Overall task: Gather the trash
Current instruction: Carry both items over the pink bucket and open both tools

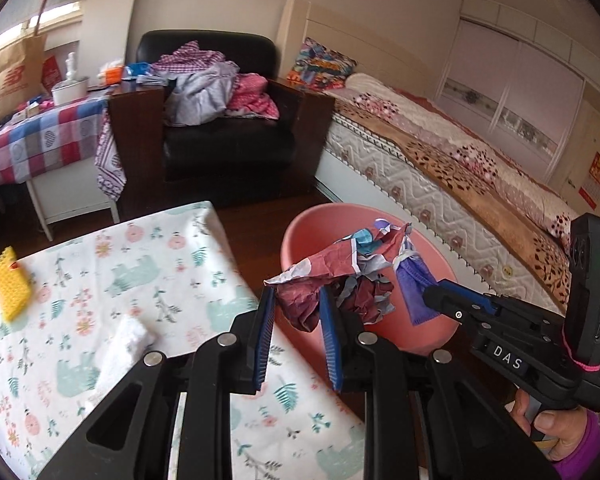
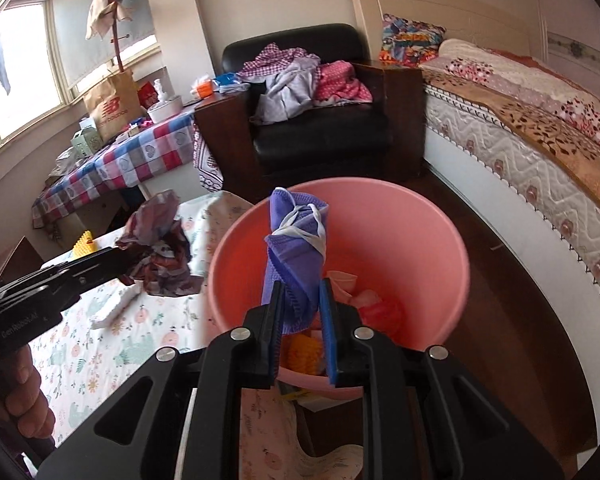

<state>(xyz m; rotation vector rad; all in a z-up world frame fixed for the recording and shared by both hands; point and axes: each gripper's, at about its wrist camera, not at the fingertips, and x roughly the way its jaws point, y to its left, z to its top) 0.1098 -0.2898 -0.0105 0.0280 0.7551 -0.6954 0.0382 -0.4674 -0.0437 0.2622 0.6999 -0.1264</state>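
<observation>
My left gripper (image 1: pixel 298 304) is shut on a crumpled dark-red and blue paper wad (image 1: pixel 340 276), held over the near rim of a pink bin (image 1: pixel 300 240). From the right wrist view the same wad (image 2: pixel 160 252) hangs from the left gripper (image 2: pixel 126 264) beside the bin, above the table edge. My right gripper (image 2: pixel 302 292) is shut on a folded purple face mask (image 2: pixel 296 240) with white ear loops, held over the pink bin (image 2: pixel 420 240). The mask (image 1: pixel 414 280) and right gripper (image 1: pixel 430 294) also show in the left wrist view. Scraps lie in the bin's bottom.
A table with an elephant-print cloth (image 1: pixel 140 280) carries a yellow brick plate (image 1: pixel 10 284) and a white tissue (image 1: pixel 128 340). Behind stand a black armchair (image 1: pixel 228 120) piled with clothes, a checked-cloth table (image 1: pixel 40 140) and a bed (image 1: pixel 440 152) on the right.
</observation>
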